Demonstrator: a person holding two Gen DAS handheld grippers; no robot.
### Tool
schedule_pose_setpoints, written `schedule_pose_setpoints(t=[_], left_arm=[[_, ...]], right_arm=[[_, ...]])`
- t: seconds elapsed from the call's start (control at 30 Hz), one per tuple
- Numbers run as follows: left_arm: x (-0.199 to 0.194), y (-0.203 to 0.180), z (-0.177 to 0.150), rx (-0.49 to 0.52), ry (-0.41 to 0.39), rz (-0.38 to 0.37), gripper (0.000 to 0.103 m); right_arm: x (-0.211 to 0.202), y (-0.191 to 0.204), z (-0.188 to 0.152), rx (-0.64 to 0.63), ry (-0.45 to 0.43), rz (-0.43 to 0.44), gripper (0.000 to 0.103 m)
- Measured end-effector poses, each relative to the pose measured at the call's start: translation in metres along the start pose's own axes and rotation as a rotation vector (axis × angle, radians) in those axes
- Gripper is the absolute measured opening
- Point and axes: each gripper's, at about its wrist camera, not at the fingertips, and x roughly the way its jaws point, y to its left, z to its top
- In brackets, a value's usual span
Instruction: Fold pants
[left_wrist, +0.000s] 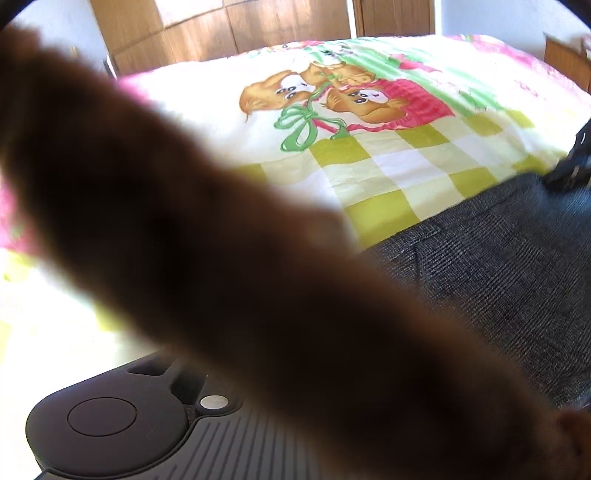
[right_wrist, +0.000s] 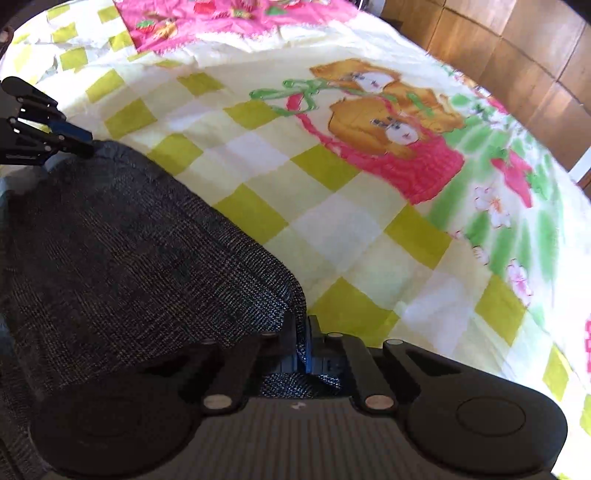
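L wrist view: blurred brown shape (left_wrist: 229, 266) covers most of lens, left gripper's finger state can't tell; dark grey woven pants (left_wrist: 491, 258) lie on yellow-green checked cartoon bedsheet (left_wrist: 388, 173). R wrist view: right gripper (right_wrist: 301, 341) pinches pants corner (right_wrist: 129, 251); left gripper (right_wrist: 79, 146) touches far pants edge.

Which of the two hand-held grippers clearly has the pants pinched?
The right hand-held gripper: dark pants fabric sits clamped between its fingers. The left one only meets the far corner; its grip is unclear.

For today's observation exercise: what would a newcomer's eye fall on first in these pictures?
A blurred brown shape blocks most of the left wrist view. Beyond it lies a bright bedspread with cartoon bears. Dark grey pants lie at its near edge, pinched by the right tongs.
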Motion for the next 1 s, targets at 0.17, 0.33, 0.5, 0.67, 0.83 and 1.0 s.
schedule_pose_setpoints(t=[0.17,0.33,0.5,0.67,0.83,1.0], left_arm=[[-0.042,0.001,-0.006,-0.033,-0.088,-0.029,0.000],[-0.106,-0.017,-0.046,-0.040,-0.182,-0.061,0.000],[-0.146,-0.046,-0.102,-0.097,-0.208,-0.109,0.006],[-0.153,-0.058,-0.137,-0.171,-0.146,-0.154,0.008],[-0.152,-0.046,-0.149,-0.218,-0.137,-0.144,0.010],[-0.149,-0.025,-0.150,-0.266,-0.156,-0.088,0.010]], right_arm=[[-0.078,0.014,-0.014,0.030,-0.145,-0.007,0.021],[-0.182,0.081,-0.071,-0.007,-0.260,0.052,0.021],[-0.206,0.164,-0.140,-0.064,-0.191,0.107,0.021],[-0.159,0.218,-0.176,-0.144,-0.064,0.002,0.022],[-0.170,0.237,-0.157,-0.173,-0.170,0.002,0.024],[-0.143,0.275,-0.125,-0.252,-0.260,0.002,0.028]])
